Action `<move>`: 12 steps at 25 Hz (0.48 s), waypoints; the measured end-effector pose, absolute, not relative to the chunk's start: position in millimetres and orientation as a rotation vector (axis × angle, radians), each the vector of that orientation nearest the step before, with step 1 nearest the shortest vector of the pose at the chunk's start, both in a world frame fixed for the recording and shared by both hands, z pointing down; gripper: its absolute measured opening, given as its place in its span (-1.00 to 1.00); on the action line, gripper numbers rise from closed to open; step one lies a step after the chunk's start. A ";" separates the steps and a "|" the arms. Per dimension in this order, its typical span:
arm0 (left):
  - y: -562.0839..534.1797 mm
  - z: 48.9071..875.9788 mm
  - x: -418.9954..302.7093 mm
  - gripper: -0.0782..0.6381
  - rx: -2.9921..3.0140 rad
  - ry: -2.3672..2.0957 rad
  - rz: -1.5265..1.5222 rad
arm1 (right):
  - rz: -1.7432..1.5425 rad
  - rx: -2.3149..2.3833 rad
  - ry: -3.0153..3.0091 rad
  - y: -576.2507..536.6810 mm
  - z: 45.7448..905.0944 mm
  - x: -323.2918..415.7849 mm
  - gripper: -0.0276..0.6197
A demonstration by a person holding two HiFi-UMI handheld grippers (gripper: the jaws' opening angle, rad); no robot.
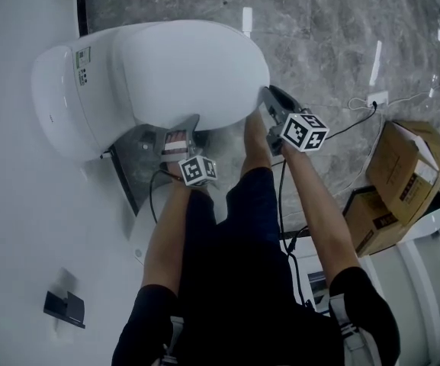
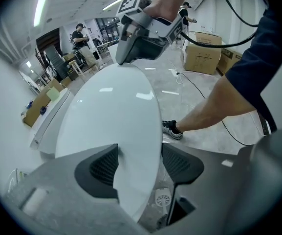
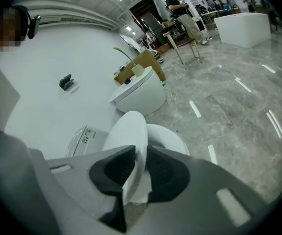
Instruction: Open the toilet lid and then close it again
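**Toilet lid, part-raised.** The toilet lid stood tilted up off the seat, hinged at the white toilet body against the wall. It was neither flat nor fully upright. The right gripper had its jaws drawn narrow and pinched on the lid's front rim. The left gripper had its jaws wide, astride the lid's side edge, which lay against one pad with a slim gap at the other — not a firm grip, as far as could be judged.

The opening appeared under way but unfinished: the lid had yet to reach its upright rest, and the whole closing half remained.

The floor was glossy grey stone-patterned tile, reflecting the ceiling strip lights. A white wall carried a small dark fitting. Cardboard boxes and a black cable lay to the right — beyond, the gripper views showed an open hall with another white fixture and people standing well apart.
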State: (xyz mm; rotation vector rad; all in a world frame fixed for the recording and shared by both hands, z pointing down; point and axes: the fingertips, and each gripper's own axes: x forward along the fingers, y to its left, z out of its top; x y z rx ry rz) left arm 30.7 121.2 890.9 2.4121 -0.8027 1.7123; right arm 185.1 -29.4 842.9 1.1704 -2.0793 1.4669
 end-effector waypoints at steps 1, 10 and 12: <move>122.1 886.4 28.7 0.04 2.411 -0.801 1.700 | 1.474 1.170 -2.087 -28.8 835.2 182.4 -0.69; 128.7 857.8 13.9 -0.02 2.405 -0.787 1.645 | 1.564 1.124 -2.161 -26.2 780.0 159.4 -0.73; 130.9 851.2 9.1 -0.04 2.397 -0.785 1.632 | 1.595 1.105 -2.176 -24.7 769.4 153.3 -0.74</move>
